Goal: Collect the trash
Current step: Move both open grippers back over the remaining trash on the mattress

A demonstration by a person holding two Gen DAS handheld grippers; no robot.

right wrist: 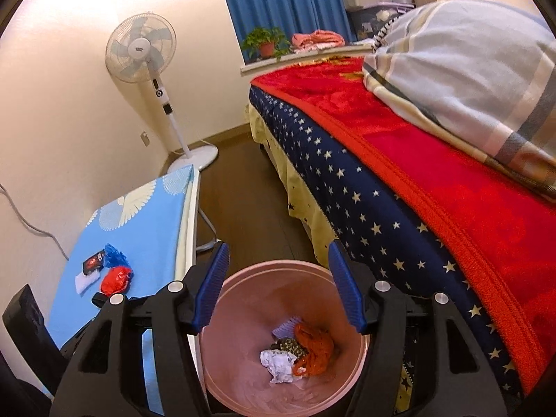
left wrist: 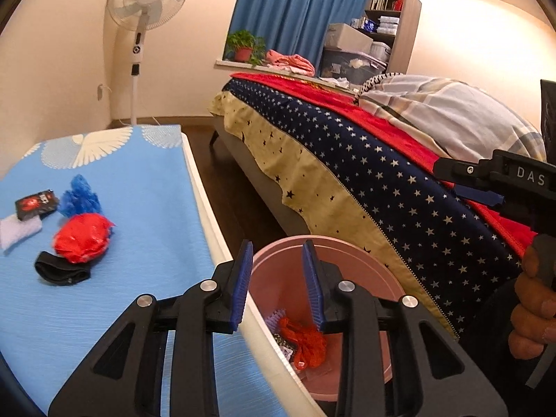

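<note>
Pink bin (right wrist: 243,387) on floor between table and bed, seen from above in right view. Inside: orange mesh wad (right wrist: 312,347), crumpled white paper (right wrist: 278,365), dark patterned scrap (right wrist: 290,344), pale purple piece (right wrist: 285,330) — all at the bottom, bunched together.

Right gripper (right wrist: 278,288) over the bin mouth, blue pads spread wide, nothing between them. Left gripper (left wrist: 276,285) at table's edge w/ bin rim beyond, pads parted less widely, nothing pinched. Hand (left wrist: 533,309) on right tool's grip at right edge of left view.

Trash left on table (left wrist: 146,187), blue cloth w/ white fan print: red crumpled wrapper (left wrist: 81,239) touching blue crumpled plastic (left wrist: 78,199); black packet w/ red print (left wrist: 34,205) just beside; white tissue (left wrist: 19,231) partly under packet; black band (left wrist: 62,271) at near side of red wrapper.

Room — standing fan (right wrist: 146,59) at wall, blue curtain (right wrist: 278,3), potted plant (right wrist: 266,43) on sill, bed (right wrist: 382,180) w/ starred navy cover, red blanket, striped pillow (right wrist: 462,66). Dark wood floor.
</note>
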